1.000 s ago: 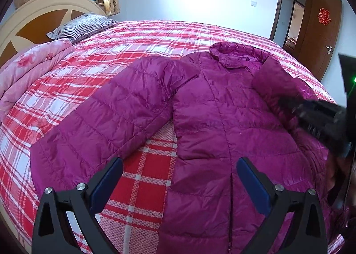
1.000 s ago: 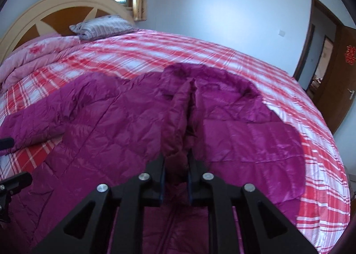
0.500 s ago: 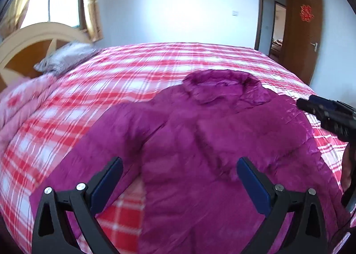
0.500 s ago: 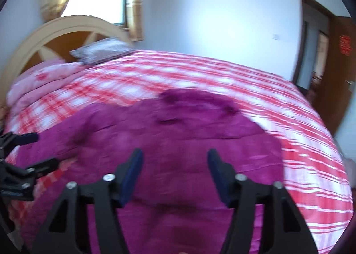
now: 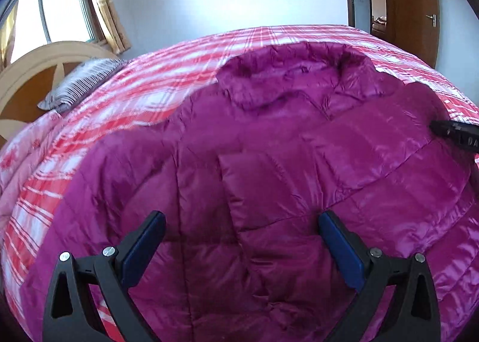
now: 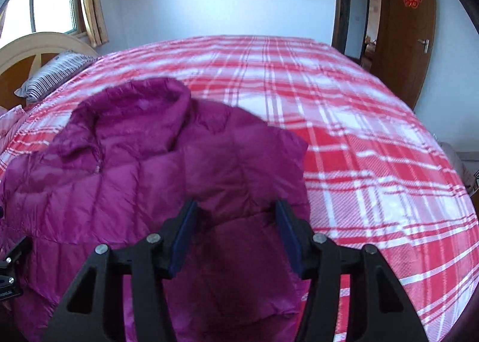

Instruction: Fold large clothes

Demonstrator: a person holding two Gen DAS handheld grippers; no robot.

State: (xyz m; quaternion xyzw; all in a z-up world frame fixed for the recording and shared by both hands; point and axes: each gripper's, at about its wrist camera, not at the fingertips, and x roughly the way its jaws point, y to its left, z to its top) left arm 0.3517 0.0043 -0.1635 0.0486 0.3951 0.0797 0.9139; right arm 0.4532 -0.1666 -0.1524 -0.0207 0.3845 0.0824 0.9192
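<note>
Change, jacket (image 5: 299, 180): a second ago its right sleeve stood pinched up over the chest; now that sleeve lies folded across the front, the left one hidden under the body.
Change, right gripper (image 6: 236, 232): jaws were clamped on the sleeve, opened within the last second; now about half apart over the jacket's right edge, pads pressing nothing.
Left gripper (image 5: 241, 247): jaws wide apart as before, holding nothing, above the jacket's lower front.
Bed (image 6: 344, 120): red-and-white check cover; purple jacket flat on it, collar toward the far edge.
Room: wooden headboard (image 5: 36, 72), curtained window (image 5: 60, 12), brown door (image 6: 404, 33).
Pillow (image 5: 80, 84): striped, by the headboard.
</note>
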